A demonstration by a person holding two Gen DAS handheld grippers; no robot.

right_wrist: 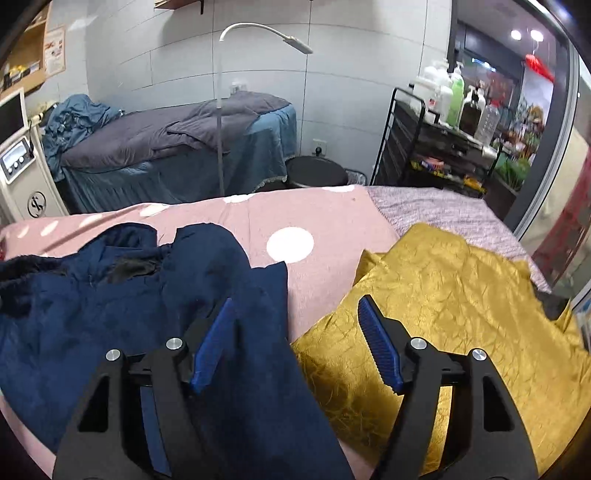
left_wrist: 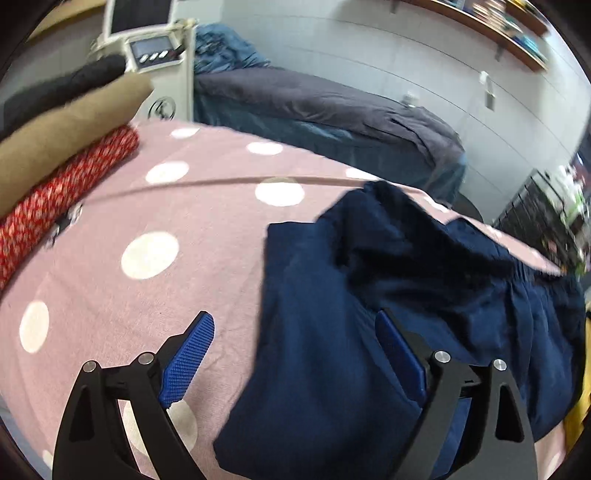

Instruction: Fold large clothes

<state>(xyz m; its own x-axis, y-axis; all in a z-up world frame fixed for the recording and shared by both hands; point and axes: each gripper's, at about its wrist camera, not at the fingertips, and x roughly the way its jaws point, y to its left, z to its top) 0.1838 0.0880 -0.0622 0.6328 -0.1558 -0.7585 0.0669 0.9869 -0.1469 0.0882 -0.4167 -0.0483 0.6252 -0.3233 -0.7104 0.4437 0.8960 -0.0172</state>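
Note:
A dark navy garment (left_wrist: 369, 314) lies partly folded and rumpled on the pink polka-dot bed cover (left_wrist: 184, 221). My left gripper (left_wrist: 295, 321) is open and empty above the garment's left edge. The navy garment also shows in the right wrist view (right_wrist: 110, 314). My right gripper (right_wrist: 295, 306) is open and empty, over the garment's right edge and beside a yellow crinkled garment (right_wrist: 443, 302) on the pink cover (right_wrist: 332, 221).
A stack of folded clothes, red patterned (left_wrist: 66, 192), tan (left_wrist: 70, 122) and black, sits at the left. Beyond the bed stand a white machine (left_wrist: 159, 55), a grey-blue massage bed (right_wrist: 177, 147), a floor lamp (right_wrist: 266, 33), a black stool (right_wrist: 317, 171) and a cart with bottles (right_wrist: 450, 122).

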